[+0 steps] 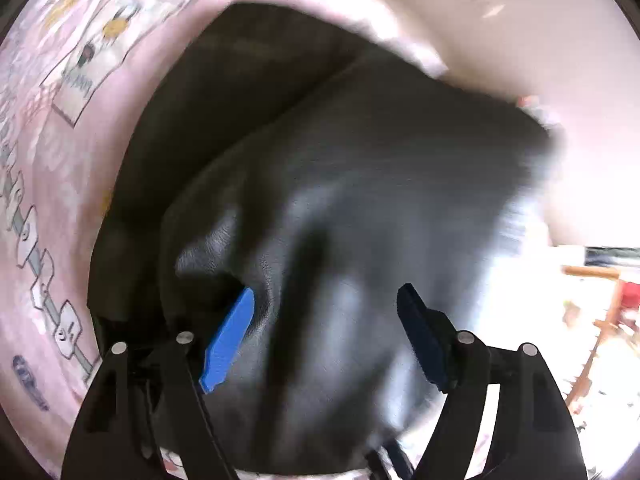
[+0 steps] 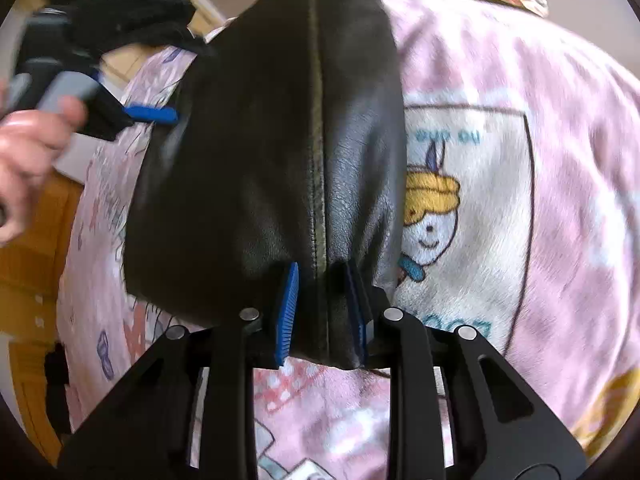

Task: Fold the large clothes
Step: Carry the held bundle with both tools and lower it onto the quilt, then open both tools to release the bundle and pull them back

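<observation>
**Right tongs clamped on black leather garment, left tongs spread above it**

Right gripper [image 2: 323, 308]: blue pads nearly together, pinching a fold of the black, grainy leather garment [image 2: 272, 152] right at its stitched seam. Seam running straight away from the tongs, marking the long axis of the held part. Left gripper [image 1: 326, 336]: pointing down, jaws well apart, nothing pinched; leather directly below, contact impossible to tell through blur. Underneath, spread beneath the garment, a pink plush blanket with cartoon prints [image 2: 520, 184]. At the far left, a hand [image 2: 28, 160] on the other tool's handle.
</observation>
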The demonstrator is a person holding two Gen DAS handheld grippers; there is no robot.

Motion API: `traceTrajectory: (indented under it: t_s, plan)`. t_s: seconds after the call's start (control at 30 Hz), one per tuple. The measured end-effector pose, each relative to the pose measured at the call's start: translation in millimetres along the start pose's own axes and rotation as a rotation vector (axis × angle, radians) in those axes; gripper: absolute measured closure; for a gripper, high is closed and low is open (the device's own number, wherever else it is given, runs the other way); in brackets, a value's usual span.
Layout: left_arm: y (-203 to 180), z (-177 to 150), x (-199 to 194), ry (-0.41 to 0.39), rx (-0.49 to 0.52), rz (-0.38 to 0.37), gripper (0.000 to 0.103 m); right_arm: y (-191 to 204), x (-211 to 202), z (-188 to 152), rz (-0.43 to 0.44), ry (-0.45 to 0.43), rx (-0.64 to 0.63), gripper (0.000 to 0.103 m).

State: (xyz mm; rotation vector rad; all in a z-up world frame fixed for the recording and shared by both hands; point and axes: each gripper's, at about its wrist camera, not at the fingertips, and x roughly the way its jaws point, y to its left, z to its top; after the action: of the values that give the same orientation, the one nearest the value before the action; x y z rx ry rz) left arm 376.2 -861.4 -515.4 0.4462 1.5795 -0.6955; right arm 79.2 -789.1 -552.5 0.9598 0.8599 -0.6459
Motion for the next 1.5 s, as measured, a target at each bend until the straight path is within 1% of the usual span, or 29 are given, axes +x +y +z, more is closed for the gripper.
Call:
traceTrajectory:
  t_s: [0.07, 0.13, 0.2, 0.3, 0.33, 0.4, 0.43, 0.47, 0.5, 0.53, 0.57, 0.6, 0.67, 0.7, 0.73, 0.77, 0.8, 0.83, 0.9, 0.93, 1.0, 1.03, 1.07, 1.1, 1.2, 1.27, 1.33, 1.4, 1.5]
  plan:
    - [9.9, 6.2, 14.4, 0.015, -0.027, 0.028, 0.038, 12.3, 4.2, -3.9, -0.042, -0.003, -0.085, 0.079]
    - [12.1, 6.9, 16.5, -0.003, -0.012, 0.064, 0.037, 17.2, 6.7, -5.2, -0.045, 0.000, -0.102, 0.079]
    - [16.4, 6.2, 19.0, -0.006, 0.002, 0.091, 0.035, 18.0, 6.3, 2.4, -0.048, 0.024, -0.107, 0.078]
    - [14.3, 2.7, 6.1, 0.002, 0.049, 0.083, 0.037, 22.8, -8.0, 14.8, -0.047, 0.071, -0.105, 0.078]
    - [10.5, 3.0, 2.0, 0.004, 0.067, 0.080, 0.044, 21.7, -15.0, 20.0, -0.041, 0.083, -0.097, 0.078]
    - [11.0, -3.0, -24.2, -0.008, 0.091, 0.052, 0.044, 23.6, -36.3, 34.0, -0.029, 0.092, -0.081, 0.078]
    - [13.5, -10.9, -51.2, -0.034, 0.112, 0.053, 0.040, 26.6, -49.6, 41.1, -0.033, 0.081, -0.075, 0.076]
    - [16.1, -17.1, -68.2, -0.059, 0.120, 0.064, 0.035, 30.3, -68.8, 48.5, -0.016, 0.059, -0.065, 0.073]
    - [18.2, -24.5, -88.2, -0.082, 0.138, 0.075, 0.029, 34.6, -88.0, 54.9, -0.014, 0.037, -0.064, 0.054]
    - [24.2, -35.3, -115.8, -0.104, 0.169, 0.089, 0.028, 39.8, -104.7, 60.7, -0.023, 0.016, -0.068, 0.037]
    - [25.6, -44.6, -136.0, -0.120, 0.181, 0.095, 0.025, 49.0, -130.6, 69.0, -0.025, -0.022, -0.074, 0.034]
    - [30.5, -57.4, -162.9, -0.136, 0.200, 0.106, 0.019, 55.2, -150.6, 75.0, -0.018, -0.041, -0.079, 0.031]
    - [44.4, -76.9, -205.1, -0.174, 0.231, 0.128, 0.017, 69.8, -184.8, 87.1, -0.006, -0.067, -0.089, 0.029]
    - [50.2, -91.1, -232.1, -0.199, 0.240, 0.129, 0.013, 78.0, -204.8, 93.0, -0.003, -0.086, -0.100, 0.026]
    - [54.2, -100.7, -249.4, -0.216, 0.248, 0.127, 0.013, 85.6, -223.7, 97.7, -0.004, -0.106, -0.110, 0.023]
    - [57.2, -112.8, -275.0, -0.250, 0.254, 0.128, 0.012, 97.0, -251.6, 103.0, -0.002, -0.137, -0.123, 0.023]
    - [59.2, -125.5, -302.1, -0.289, 0.252, 0.134, 0.009, 105.4, -269.4, 102.7, 0.002, -0.158, -0.134, 0.018]
    - [61.3, -135.5, -324.3, -0.316, 0.249, 0.129, 0.008, 117.0, -290.1, 104.6, -0.008, -0.189, -0.151, 0.012]
    - [67.7, -160.3, -368.9, -0.389, 0.242, 0.095, 0.008, 134.6, -325.3, 103.3, -0.056, -0.239, -0.190, 0.007]
    - [71.8, -168.3, -382.9, -0.407, 0.233, 0.075, 0.008, 144.7, -340.2, 102.5, -0.099, -0.262, -0.218, 0.006]
    - [80.2, -180.7, -408.9, -0.416, 0.192, -0.026, 0.008, 161.4, -365.4, 98.4, -0.155, -0.317, -0.242, 0.006]
    - [85.9, -187.2, -422.3, -0.425, 0.166, -0.094, 0.008, 163.6, -377.0, 95.0, -0.154, -0.341, -0.241, 0.006]
    - [87.4, -192.9, -432.1, -0.440, 0.159, -0.130, 0.008, 168.3, -390.1, 90.9, -0.151, -0.366, -0.232, 0.006]
    - [89.0, -197.8, -440.4, -0.460, 0.158, -0.135, 0.008, 171.2, -401.0, 87.1, -0.148, -0.379, -0.212, 0.006]
    - [86.1, -217.2, -461.6, -0.521, 0.211, -0.085, 0.008, 172.0, -421.5, 77.0, -0.156, -0.372, -0.142, 0.006]
    - [83.7, -228.7, -469.6, -0.546, 0.247, -0.074, 0.008, 174.6, -431.4, 71.0, -0.172, -0.374, -0.144, 0.006]
    - [81.1, -237.6, -473.1, -0.542, 0.278, -0.053, 0.008, 179.9, -442.5, 64.9, -0.190, -0.396, -0.149, 0.006]
    - [79.0, -245.1, -473.0, -0.549, 0.293, -0.016, 0.008, 183.6, -450.6, 58.6, -0.186, -0.400, -0.137, 0.006]
    - [78.0, -253.1, -468.2, -0.546, 0.304, 0.008, 0.008, 186.5, -457.4, 54.4, -0.183, -0.405, -0.121, 0.006]
